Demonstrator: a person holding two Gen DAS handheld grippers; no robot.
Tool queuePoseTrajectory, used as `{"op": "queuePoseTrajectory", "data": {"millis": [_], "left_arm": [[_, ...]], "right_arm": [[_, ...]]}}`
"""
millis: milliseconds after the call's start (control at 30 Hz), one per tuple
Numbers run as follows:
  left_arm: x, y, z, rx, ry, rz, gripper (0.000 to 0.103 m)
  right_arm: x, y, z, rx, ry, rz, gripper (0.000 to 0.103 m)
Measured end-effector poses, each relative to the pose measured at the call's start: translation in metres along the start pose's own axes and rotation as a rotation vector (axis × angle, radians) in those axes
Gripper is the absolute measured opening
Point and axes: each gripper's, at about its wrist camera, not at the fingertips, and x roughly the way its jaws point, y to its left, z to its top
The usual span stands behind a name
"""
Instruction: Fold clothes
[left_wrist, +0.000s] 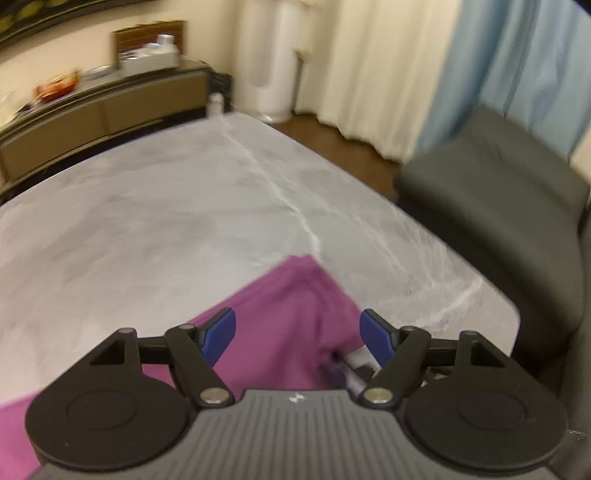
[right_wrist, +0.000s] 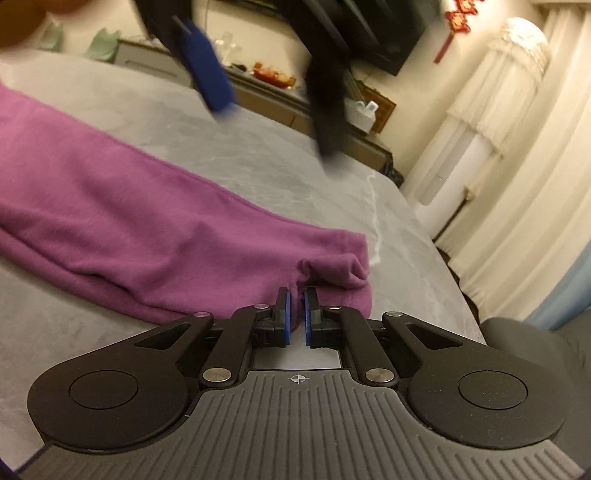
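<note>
Left gripper (left_wrist: 297, 336) jaws wide, right gripper (right_wrist: 296, 295) pinched

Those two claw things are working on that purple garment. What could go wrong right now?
The right gripper pinches only a small bunch at the purple garment's end, so the cloth might slip free. The left gripper hangs open above it, blurred, and could grab unevenly. The garment lies near the table corner and might slide off.

garment (right_wrist: 110, 206) on the table (right_wrist: 258, 155), sideboard (left_wrist: 103, 110) behind, chair (left_wrist: 491, 192) to the right
</note>
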Motion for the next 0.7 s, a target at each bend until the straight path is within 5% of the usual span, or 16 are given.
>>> {"op": "queuePoseTrajectory", "data": {"millis": [133, 233, 300, 433, 567, 700], "left_arm": [[0.061, -0.038, 0.007, 0.147, 0.123, 0.039, 0.076], [0.087, -0.048, 0.008, 0.225, 0.164, 0.092, 0.065], [0.095, -0.050, 0.007, 0.259, 0.172, 0.116, 0.011], [0.043, -0.006, 0.002, 0.085, 0.036, 0.063, 0.012], [-0.037, 0.082, -0.055, -0.220, -0.100, 0.050, 0.012], [-0.046, 0.135, -0.120, -0.398, -0.049, 0.059, 0.012]], "right_arm": [[-0.003, 0.003, -0.006, -0.039, -0.013, 0.004, 0.004], [-0.006, 0.003, -0.009, -0.065, -0.041, 0.014, 0.005], [-0.010, -0.001, -0.011, -0.064, -0.065, 0.048, 0.010], [-0.030, -0.025, -0.015, 0.050, -0.147, 0.190, 0.061], [-0.055, -0.055, -0.014, 0.231, -0.229, 0.387, 0.064], [-0.056, -0.058, -0.005, 0.330, -0.235, 0.531, 0.065]]}}
